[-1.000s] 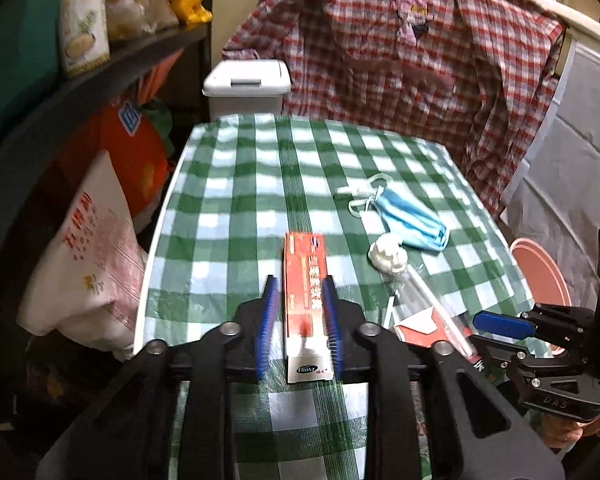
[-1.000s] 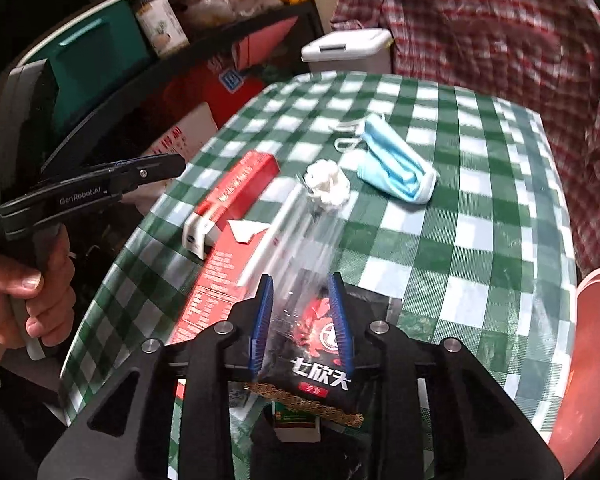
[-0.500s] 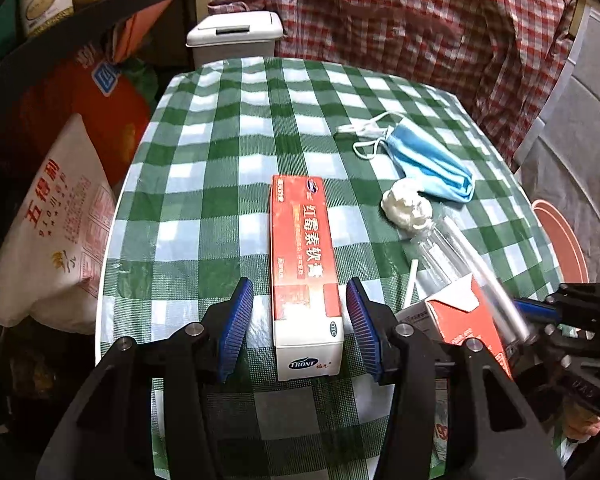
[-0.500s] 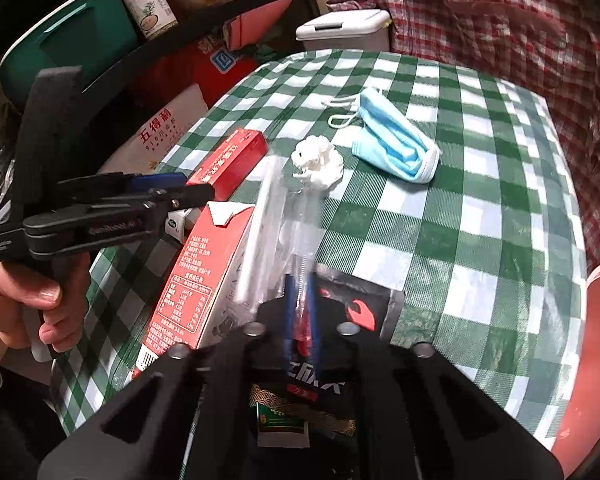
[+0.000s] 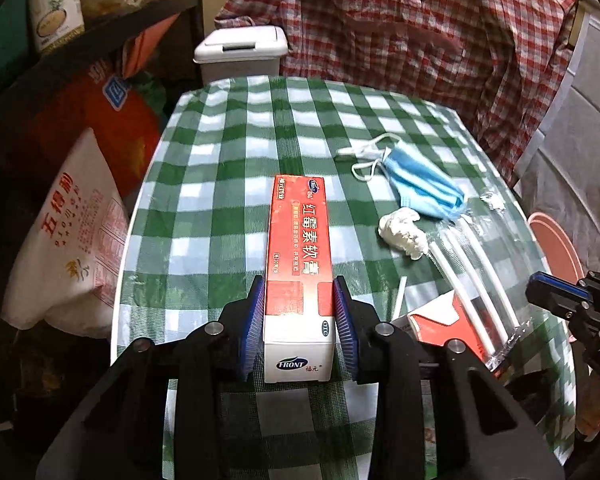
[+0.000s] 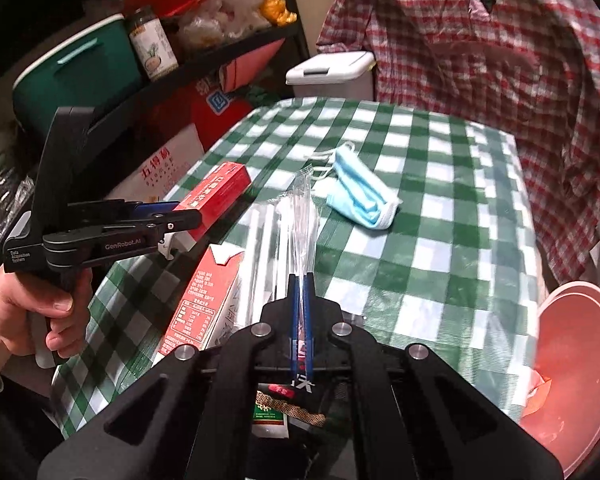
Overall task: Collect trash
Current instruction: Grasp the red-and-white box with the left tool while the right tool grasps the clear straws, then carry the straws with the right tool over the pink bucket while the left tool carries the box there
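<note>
My left gripper [image 5: 299, 312] is shut on the near end of a red and white ointment box [image 5: 300, 248], which also shows in the right wrist view [image 6: 216, 196]. My right gripper [image 6: 300, 292] is shut on a clear plastic bag of white straws [image 6: 296, 216] and lifts its end off the table; the bag also shows in the left wrist view [image 5: 476, 280]. A blue face mask [image 5: 420, 184], a crumpled white tissue [image 5: 402, 230] and a red carton [image 6: 204, 300] lie on the green checked table [image 5: 236, 152].
A white lidded bin [image 5: 242, 54] stands beyond the table's far edge. A pink basin [image 6: 580, 364] sits off the right side. Shelves with bags and jars [image 5: 56, 12] are at the left. A plaid shirt [image 5: 420, 40] hangs behind. A dark snack wrapper [image 6: 288, 404] lies under my right gripper.
My left gripper opened, moved forward and has closed on the ointment box. My right gripper has closed on the straw bag and raised it.
</note>
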Demonstrator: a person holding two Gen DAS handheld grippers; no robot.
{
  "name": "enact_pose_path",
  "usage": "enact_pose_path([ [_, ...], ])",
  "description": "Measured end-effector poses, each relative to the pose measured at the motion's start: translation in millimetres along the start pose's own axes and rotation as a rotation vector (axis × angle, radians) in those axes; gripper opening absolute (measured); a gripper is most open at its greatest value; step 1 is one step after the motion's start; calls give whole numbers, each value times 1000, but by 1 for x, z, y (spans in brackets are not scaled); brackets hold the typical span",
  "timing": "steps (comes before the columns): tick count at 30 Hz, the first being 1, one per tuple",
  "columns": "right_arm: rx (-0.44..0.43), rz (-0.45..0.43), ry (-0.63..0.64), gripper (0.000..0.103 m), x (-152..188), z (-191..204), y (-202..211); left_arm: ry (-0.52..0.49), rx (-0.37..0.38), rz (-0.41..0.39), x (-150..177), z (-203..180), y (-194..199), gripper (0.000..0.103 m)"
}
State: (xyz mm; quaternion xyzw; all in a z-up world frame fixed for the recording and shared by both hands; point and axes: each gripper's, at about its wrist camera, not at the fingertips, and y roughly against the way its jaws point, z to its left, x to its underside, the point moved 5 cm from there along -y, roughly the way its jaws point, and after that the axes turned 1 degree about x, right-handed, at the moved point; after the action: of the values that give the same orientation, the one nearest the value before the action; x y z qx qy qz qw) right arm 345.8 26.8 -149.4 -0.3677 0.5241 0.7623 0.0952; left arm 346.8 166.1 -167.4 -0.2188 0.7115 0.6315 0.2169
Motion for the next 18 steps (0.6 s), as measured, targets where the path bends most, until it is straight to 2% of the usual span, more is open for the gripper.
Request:
enact_pose_path([
  [9, 28, -83, -24, 2, -6, -13, 39, 25, -8, -71, -9, -10, 30, 34],
  [18, 75, -151, -47, 2, -8, -32, 75, 18, 6, -143, -13, -42, 61, 34],
])
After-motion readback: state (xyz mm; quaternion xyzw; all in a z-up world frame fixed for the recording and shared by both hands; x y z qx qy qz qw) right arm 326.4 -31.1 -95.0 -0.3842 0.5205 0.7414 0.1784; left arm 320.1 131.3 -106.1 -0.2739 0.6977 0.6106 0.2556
